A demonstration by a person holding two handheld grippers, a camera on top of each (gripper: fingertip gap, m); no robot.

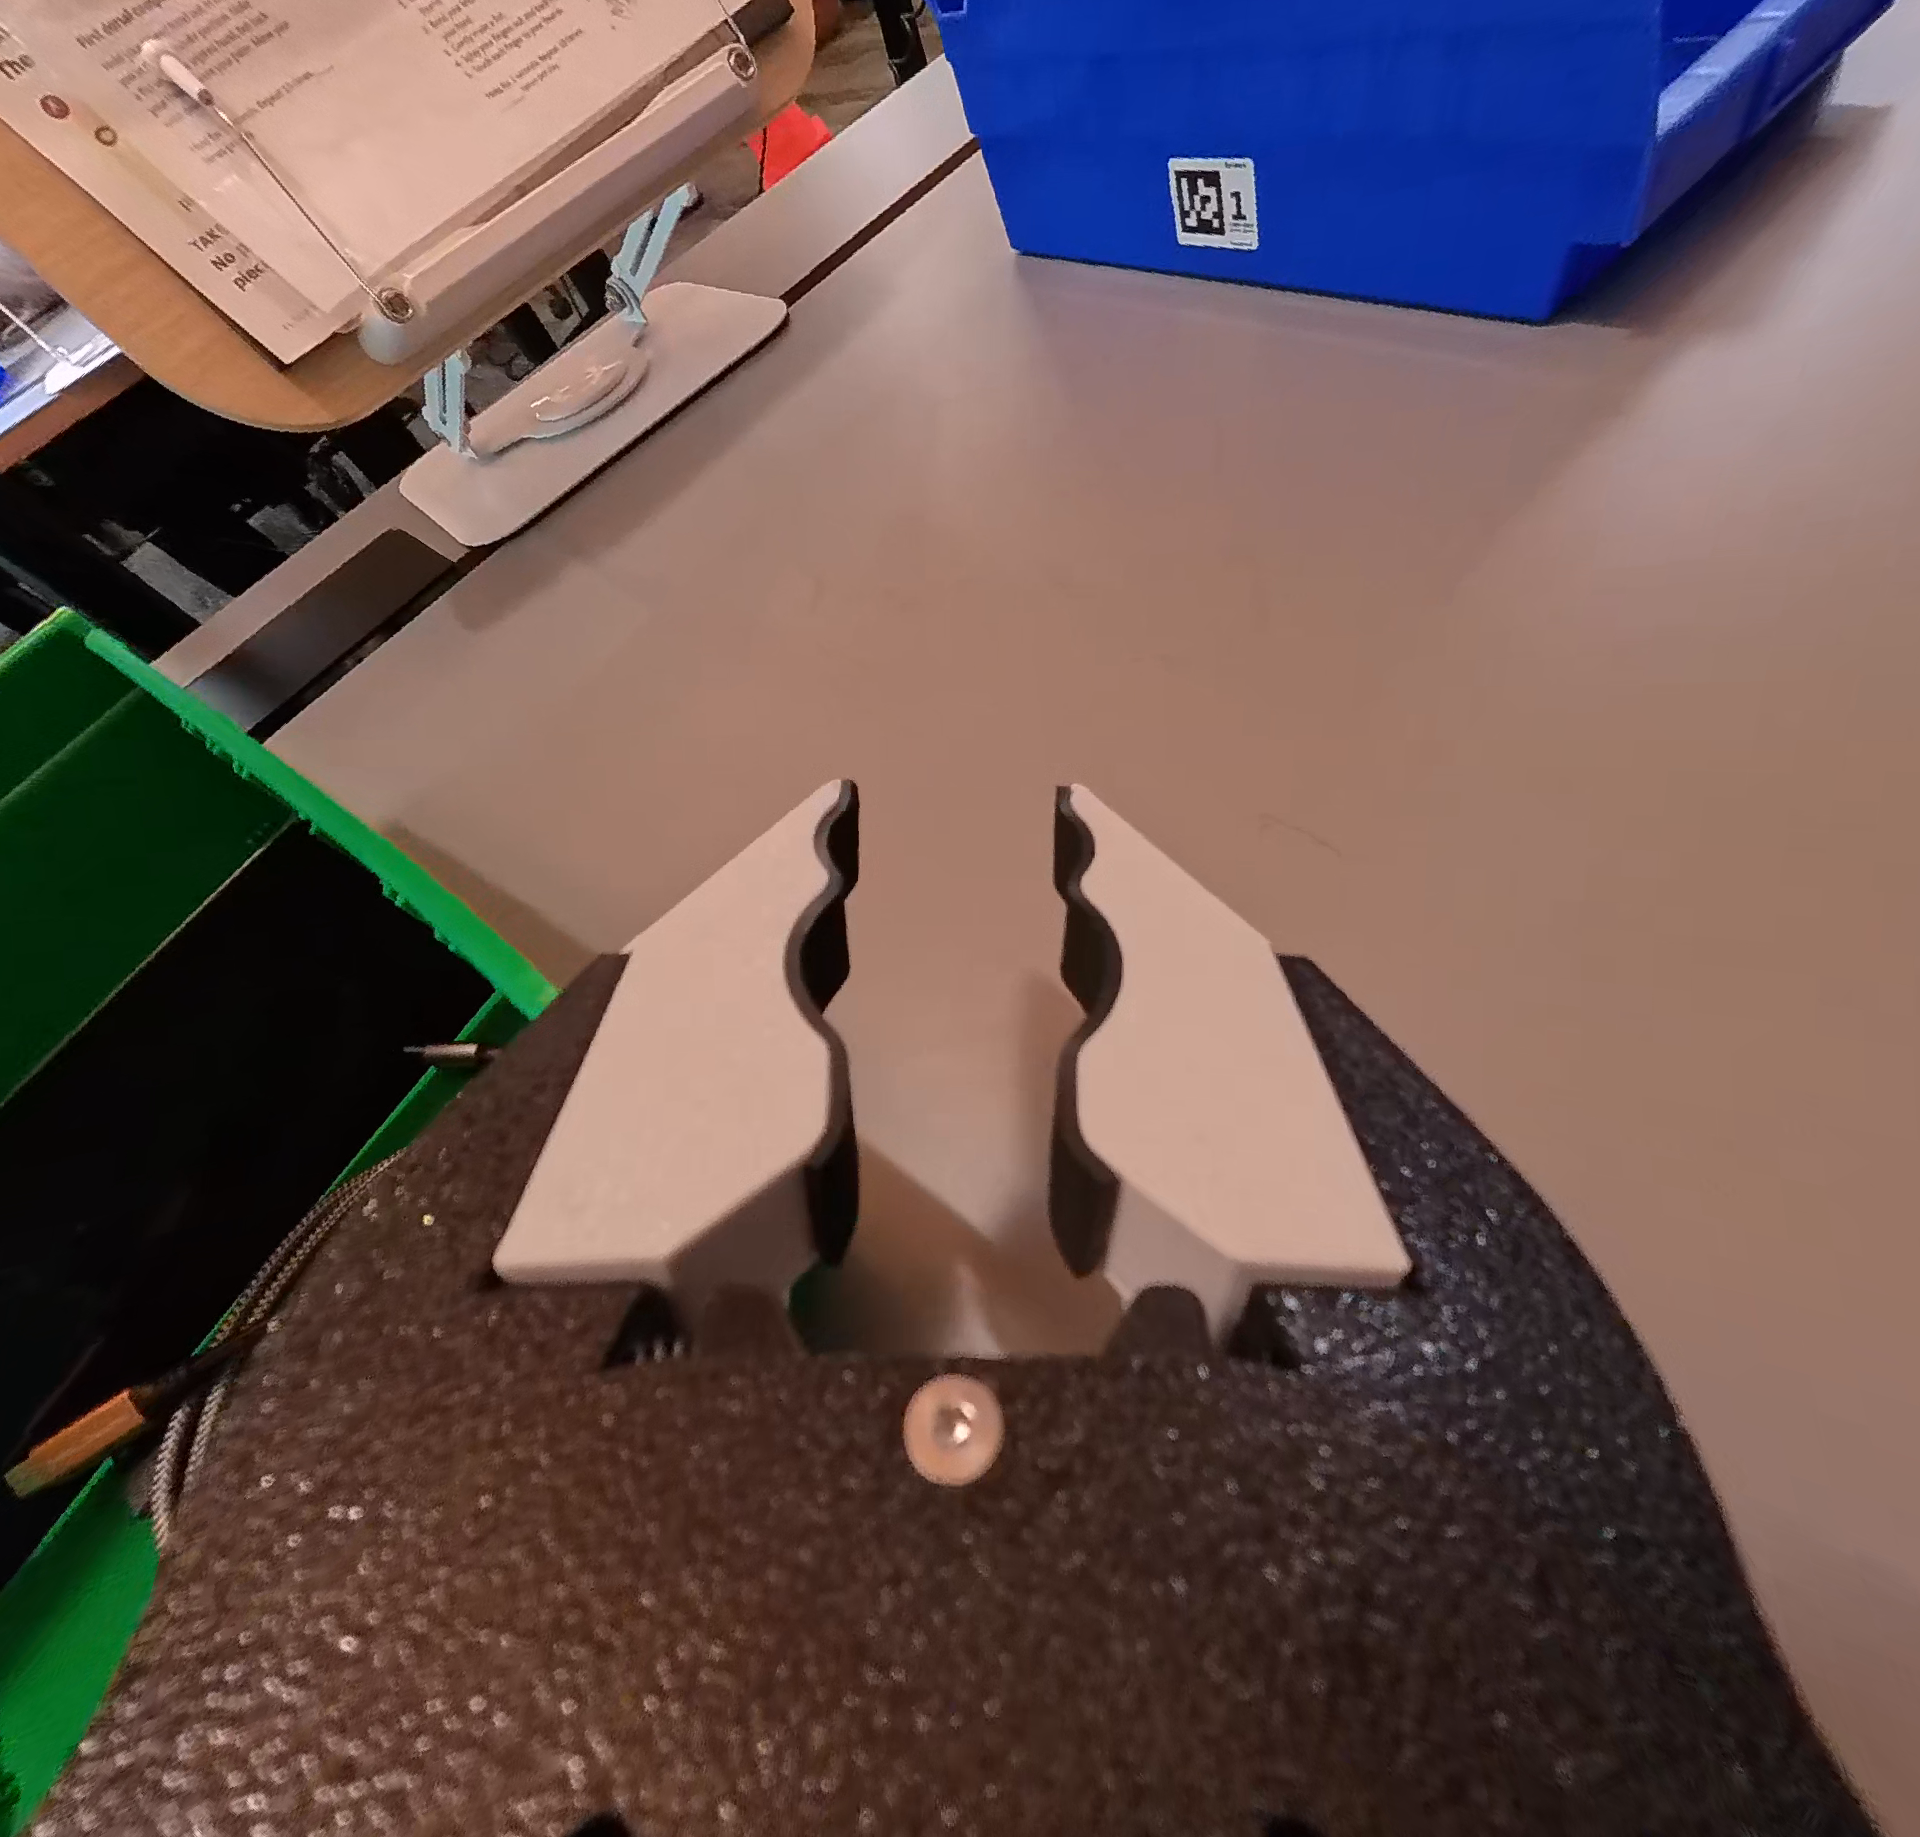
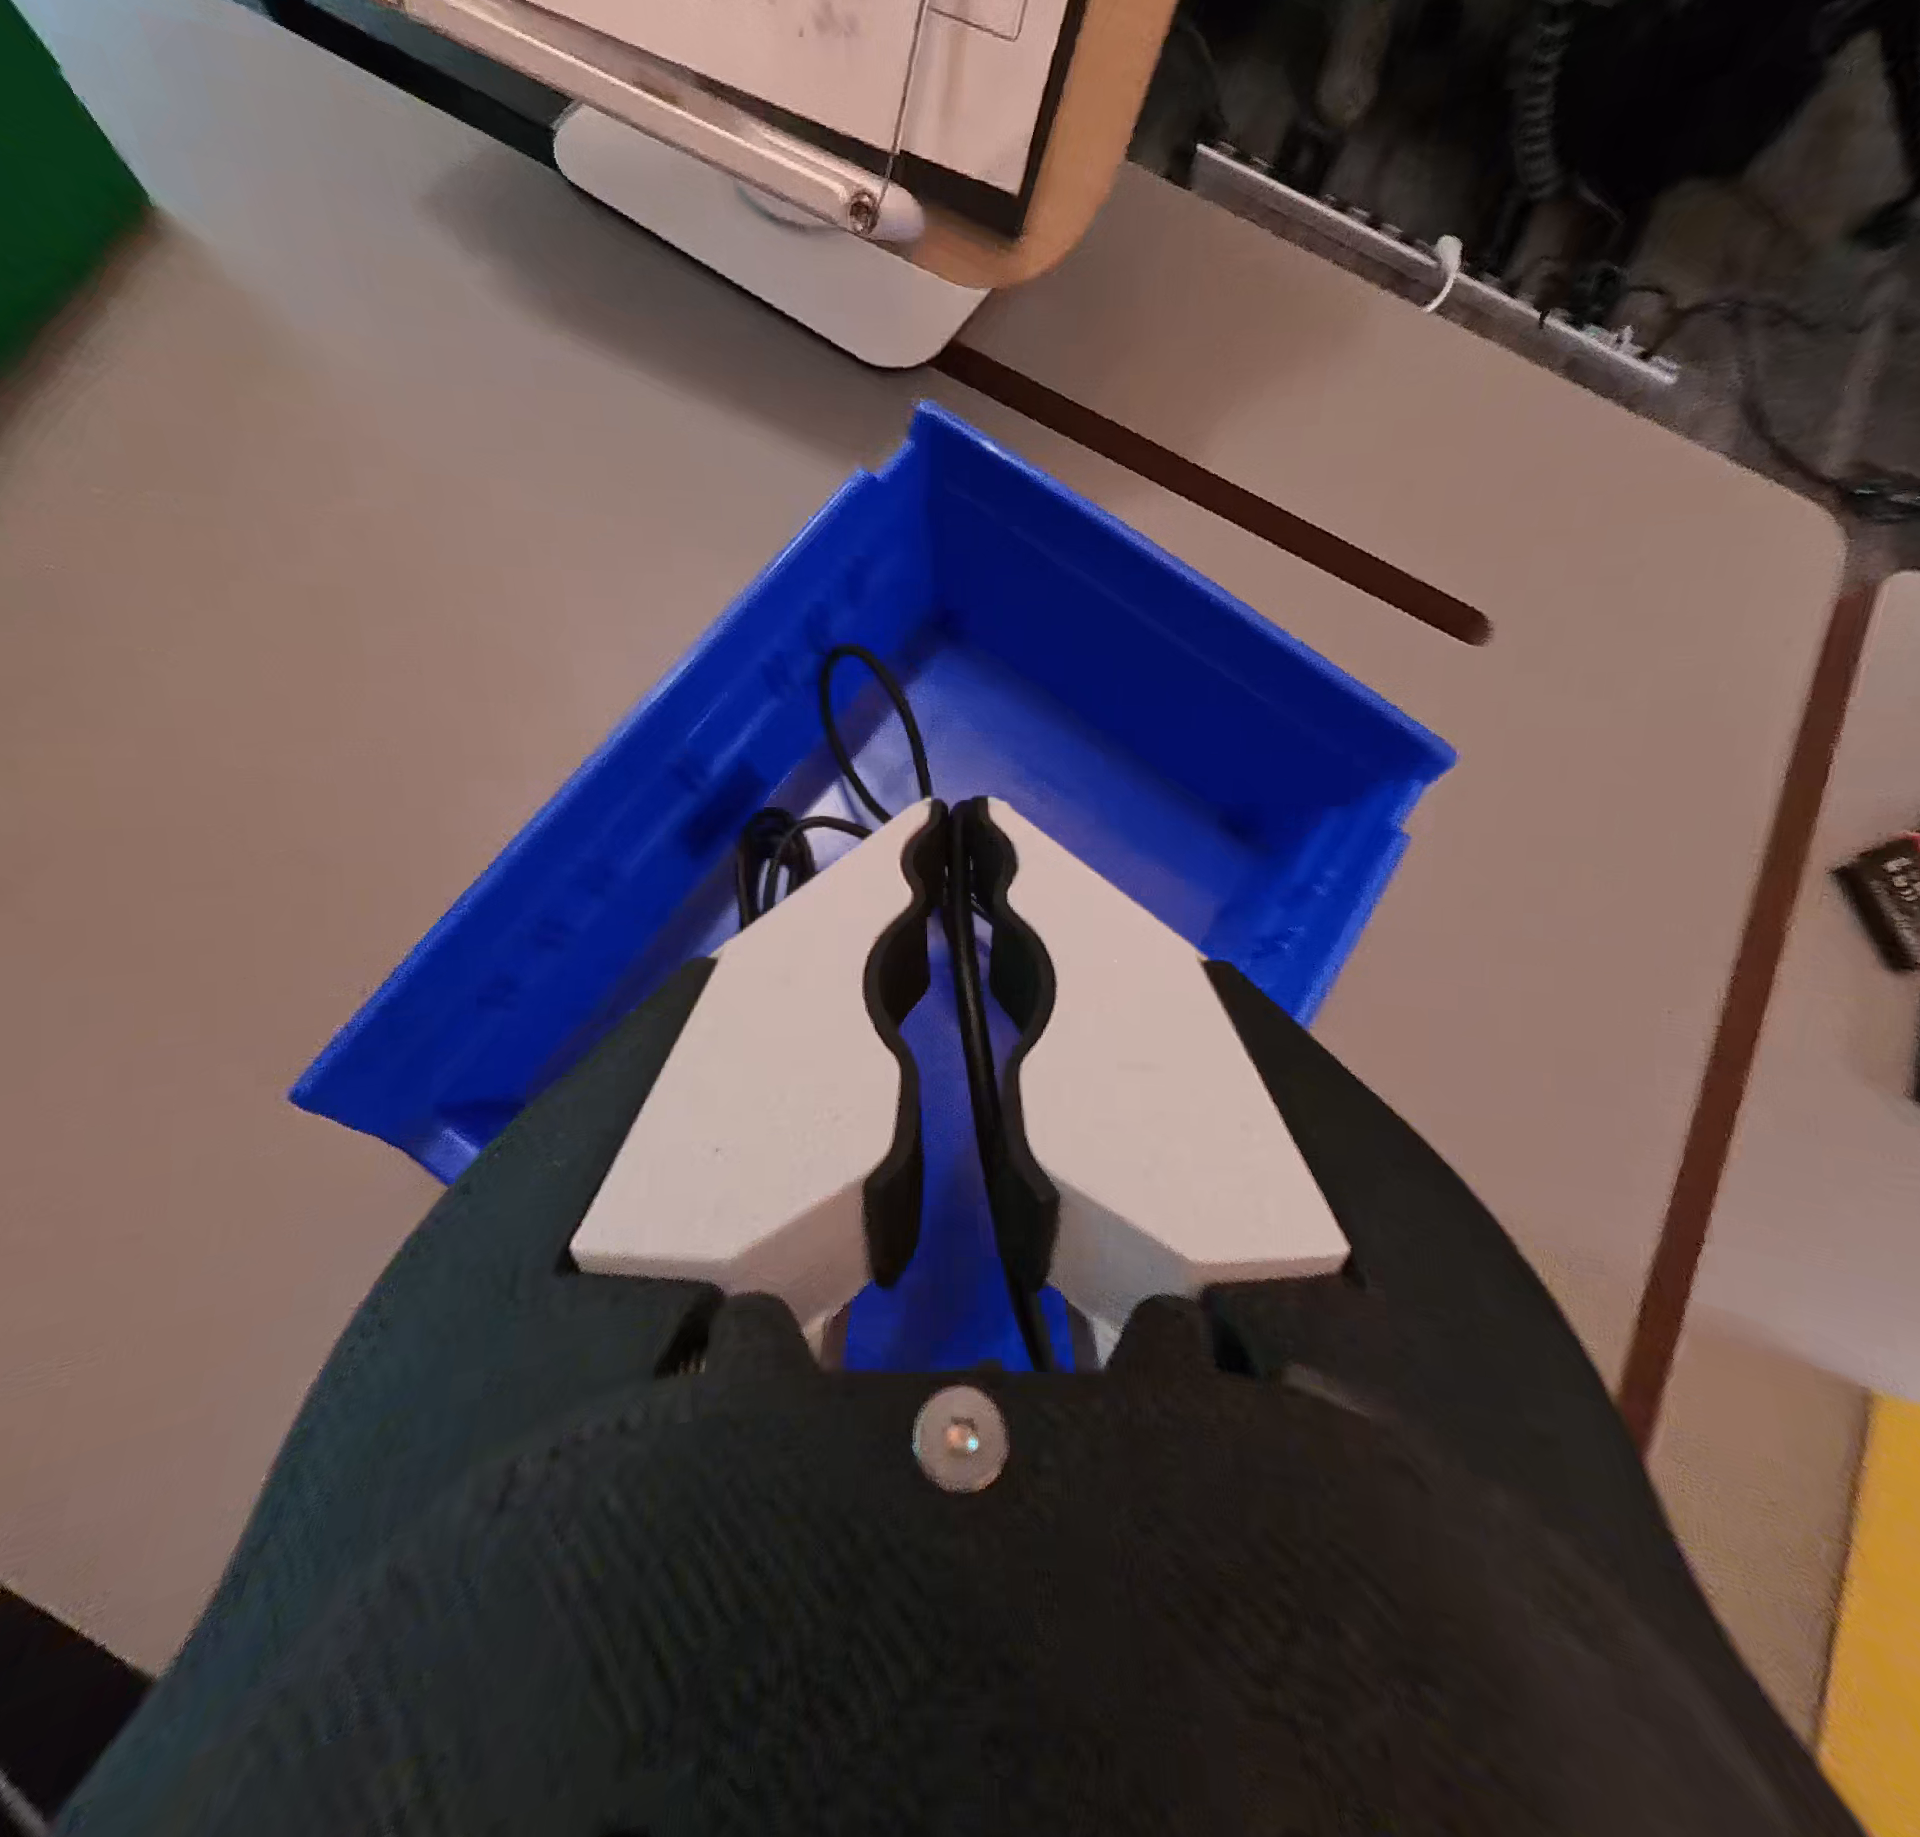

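1. right gripper (image 2: 956,811): the jaws are pressed together at the tips, pinching a thin black cable (image 2: 977,1060). the cable runs back between the fingers and also loops out ahead of the tips.
2. the rest of the cable lies coiled in the blue bin (image 2: 1143,624) directly below the gripper, near the bin's left wall.
3. left gripper (image 1: 956,800): the jaws are spread with nothing between them, held over the bare table (image 1: 1247,561).
4. beside the left gripper, at its left, is a green bin (image 1: 125,800); the blue bin (image 1: 1351,104) stands well ahead to its right, with a square sticker on its front.
5. farther out, a document stand (image 1: 395,125) holds printed sheets at the table's far edge.
6. risk, as i judge it: the cable is thin and held only at the tips, so it could slide out. the coil could also snag on the bin's wall and tug the cable free or shift the bin.
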